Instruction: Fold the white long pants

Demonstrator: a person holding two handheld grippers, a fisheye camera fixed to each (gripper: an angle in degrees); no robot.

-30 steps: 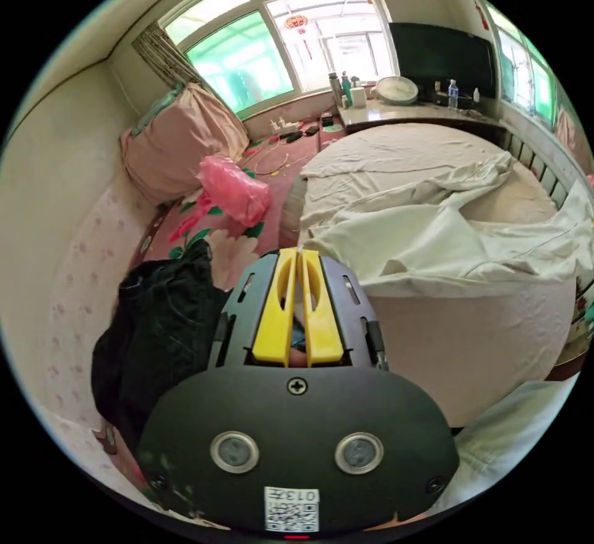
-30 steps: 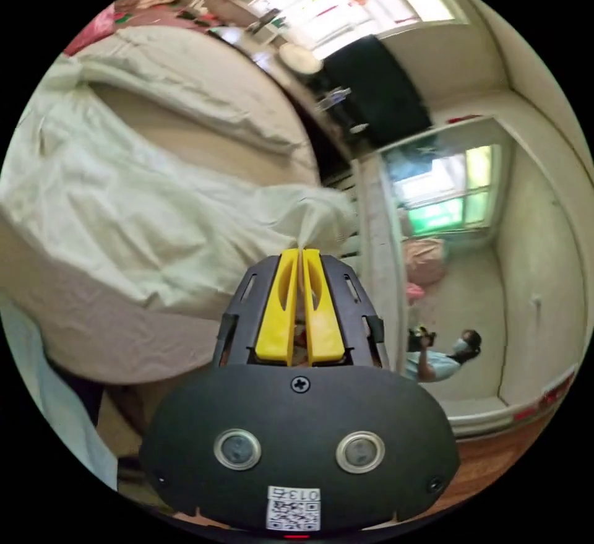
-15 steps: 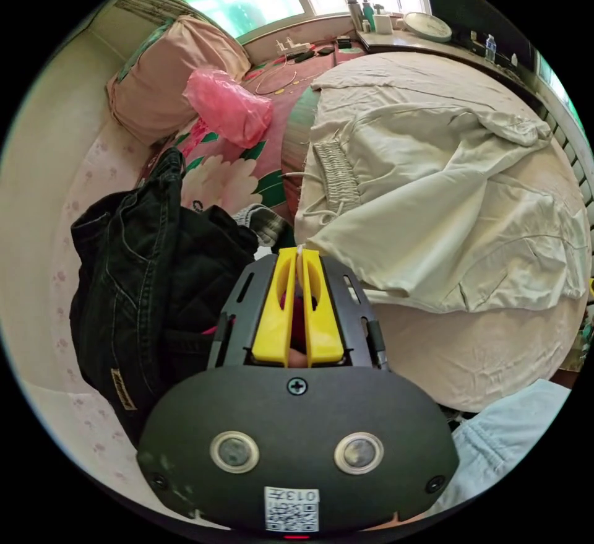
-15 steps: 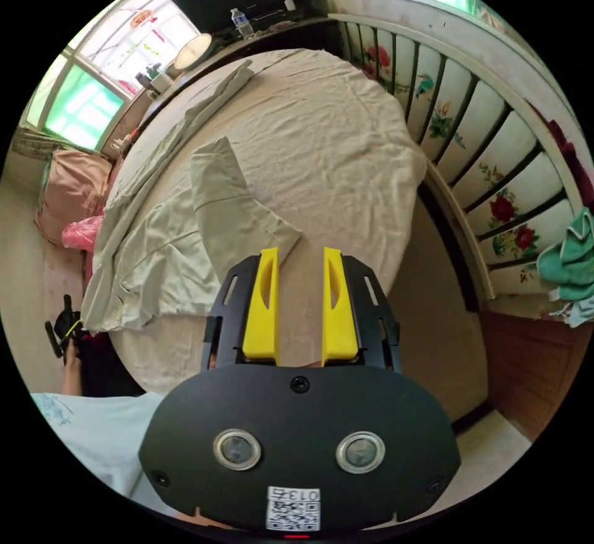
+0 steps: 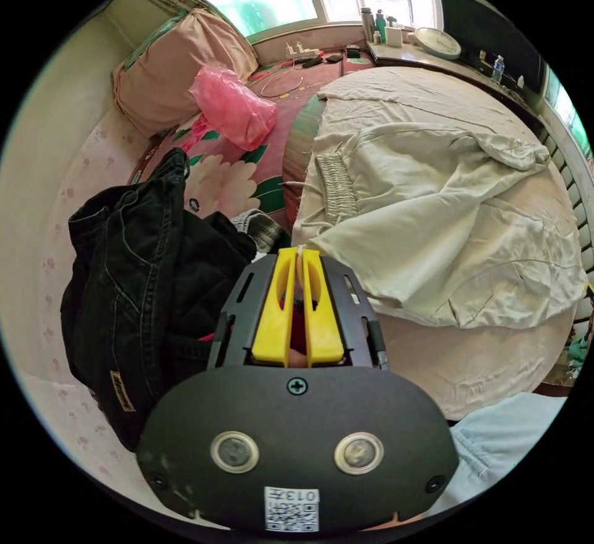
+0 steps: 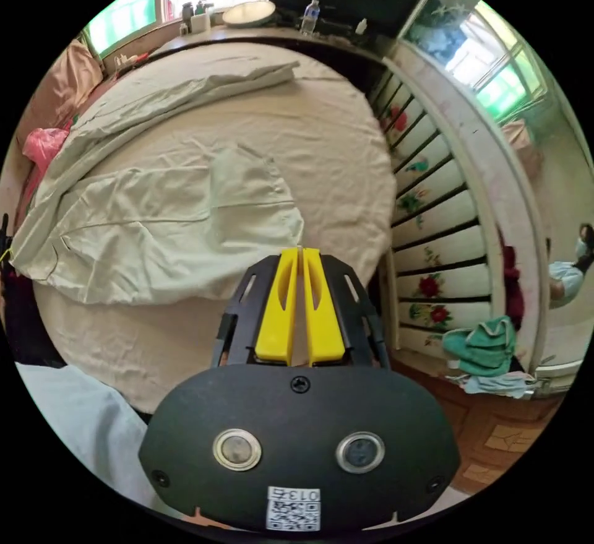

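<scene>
The white long pants [image 5: 433,222] lie spread on the bed [image 6: 346,135], waistband at the left, probably laid out for folding; the left gripper [image 5: 298,254] and right gripper [image 6: 299,253] hover clenched on nothing, near the edge.

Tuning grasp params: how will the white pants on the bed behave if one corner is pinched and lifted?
Likely floppy: the white pants lie in soft creases and one leg is folded over itself, so a lifted corner would probably trail the rest. Probably light, since the cloth looks thin. The gathered waistband looks thicker, perhaps a firmer place to pinch.
</scene>
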